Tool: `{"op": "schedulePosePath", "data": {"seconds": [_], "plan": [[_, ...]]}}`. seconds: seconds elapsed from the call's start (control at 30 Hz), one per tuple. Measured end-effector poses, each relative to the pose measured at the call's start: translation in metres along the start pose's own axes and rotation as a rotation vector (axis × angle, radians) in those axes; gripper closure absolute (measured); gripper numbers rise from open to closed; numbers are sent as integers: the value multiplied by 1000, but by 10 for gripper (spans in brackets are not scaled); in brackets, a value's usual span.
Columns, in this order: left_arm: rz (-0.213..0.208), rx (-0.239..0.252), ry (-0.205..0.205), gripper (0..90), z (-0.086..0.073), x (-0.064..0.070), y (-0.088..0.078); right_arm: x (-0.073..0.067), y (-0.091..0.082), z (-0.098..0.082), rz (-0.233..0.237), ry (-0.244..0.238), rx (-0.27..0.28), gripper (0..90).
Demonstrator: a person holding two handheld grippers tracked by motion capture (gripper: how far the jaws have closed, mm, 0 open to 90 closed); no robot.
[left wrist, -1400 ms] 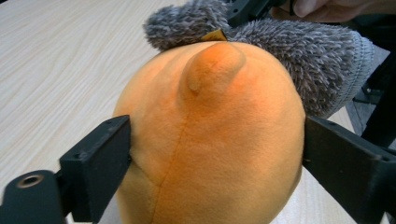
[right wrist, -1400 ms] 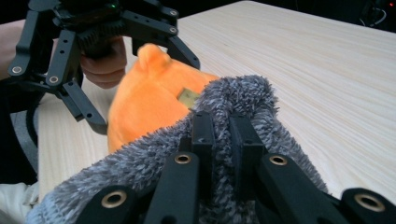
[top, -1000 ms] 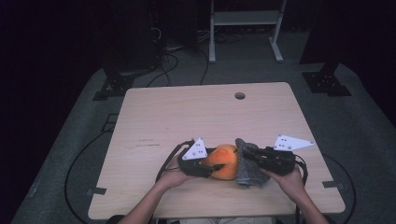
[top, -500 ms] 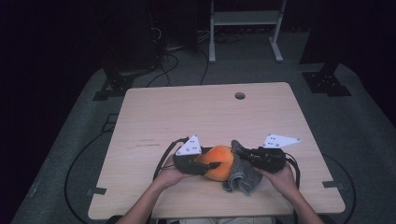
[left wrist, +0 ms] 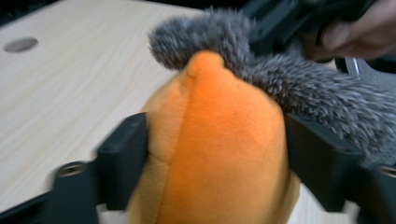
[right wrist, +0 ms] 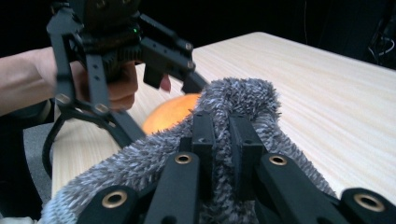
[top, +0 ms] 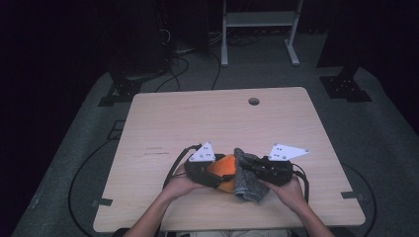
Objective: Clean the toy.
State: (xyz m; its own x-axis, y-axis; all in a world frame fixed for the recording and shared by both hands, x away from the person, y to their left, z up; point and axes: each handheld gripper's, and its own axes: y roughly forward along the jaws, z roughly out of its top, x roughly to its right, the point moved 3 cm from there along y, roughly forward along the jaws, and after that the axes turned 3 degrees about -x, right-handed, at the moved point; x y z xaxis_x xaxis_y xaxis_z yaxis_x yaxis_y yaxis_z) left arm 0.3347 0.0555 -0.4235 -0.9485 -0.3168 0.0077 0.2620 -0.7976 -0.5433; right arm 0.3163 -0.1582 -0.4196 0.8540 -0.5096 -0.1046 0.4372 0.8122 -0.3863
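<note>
Working near the front edge of the wooden tabletop (top: pixel 197 123), the person brings both grippers together over an orange plush toy (top: pixel 225 168) and a fuzzy grey cloth (top: pixel 247 185). The left gripper (left wrist: pixel 215 140) has the toy between its jaws; those jaws have just been opening, and in the left gripper view they stand against the toy's two flanks, so the hold looks loose, though blur makes it hard to say whether the pads press at all. The right gripper (right wrist: pixel 222 140) is clamped tight on the grey cloth, its jaws nearly together with the pile bunched around them. The cloth drapes over the top and far side of the toy, touching it, and hangs down toward the person's right hand (top: pixel 289 190) in the high view.

Judged from this, the job appears to be wiping or wrapping the toy with the cloth, and it seems to be midway: the cloth is on the toy but covers only part of it, with much orange surface bare. What seems left is to draw the cloth across the rest and to settle or re-grip the toy.
</note>
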Motion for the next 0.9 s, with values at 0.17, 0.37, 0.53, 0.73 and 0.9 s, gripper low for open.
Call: {"op": "schedulePosePath", "data": {"seconds": [0.17,0.37,0.53,0.73,0.9], "plan": [[-2,15,-5,121,-2,-5,-7,7,-4,-5,-22,18,0,818],[-31,-3,-48,69,-16,-16,-5,11,-11,-11,-32,26,-2,817],[-114,-16,-68,142,-25,-16,10,17,-18,-16,-40,53,1,816],[-70,76,-11,380,-12,-9,-2,18,-27,-7,-51,51,54,817],[-33,74,20,388,-6,-9,-13,20,-24,-3,-41,70,89,817]]}}
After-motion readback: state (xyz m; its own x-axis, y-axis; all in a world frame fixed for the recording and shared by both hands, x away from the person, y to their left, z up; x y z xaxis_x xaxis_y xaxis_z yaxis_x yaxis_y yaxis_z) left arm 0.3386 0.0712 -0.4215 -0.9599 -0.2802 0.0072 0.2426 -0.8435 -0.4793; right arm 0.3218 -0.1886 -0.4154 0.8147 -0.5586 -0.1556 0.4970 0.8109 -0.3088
